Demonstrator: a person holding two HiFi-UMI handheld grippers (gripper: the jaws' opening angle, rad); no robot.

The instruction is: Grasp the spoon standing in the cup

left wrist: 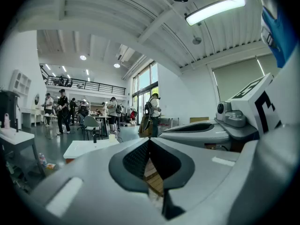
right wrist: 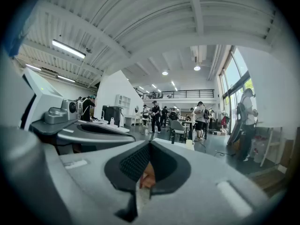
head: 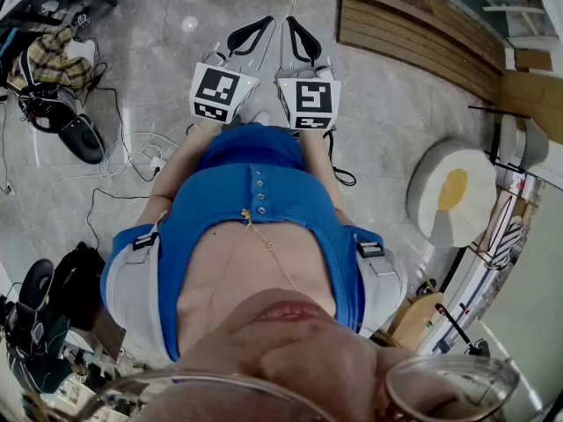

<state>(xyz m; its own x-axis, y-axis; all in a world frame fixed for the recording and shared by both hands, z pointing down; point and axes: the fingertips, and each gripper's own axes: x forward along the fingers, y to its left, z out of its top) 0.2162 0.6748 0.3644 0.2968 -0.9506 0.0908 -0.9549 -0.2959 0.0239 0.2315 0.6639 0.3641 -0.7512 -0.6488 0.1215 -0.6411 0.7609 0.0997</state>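
Both grippers are held side by side at waist height and point level into a large hall. My left gripper (head: 262, 23) (left wrist: 149, 142) has its jaws shut, with nothing between them. Beside it, my right gripper (head: 292, 23) (right wrist: 150, 144) is also shut and empty. Ahead stands a low white table (left wrist: 86, 147) (right wrist: 171, 146) with a small white cup (left wrist: 112, 136) (right wrist: 189, 144) on it, well beyond both grippers. A dark upright object (left wrist: 94, 136) (right wrist: 172, 137) stands next to the cup. A spoon in the cup is too small to make out.
Cables and bags (head: 53, 95) lie on the grey floor at the left. Wooden planks (head: 413, 25) are stacked at the far right, with a round egg-shaped cushion (head: 453, 192) near them. Several people (left wrist: 61, 111) (right wrist: 201, 118), chairs and desks fill the hall behind the table.
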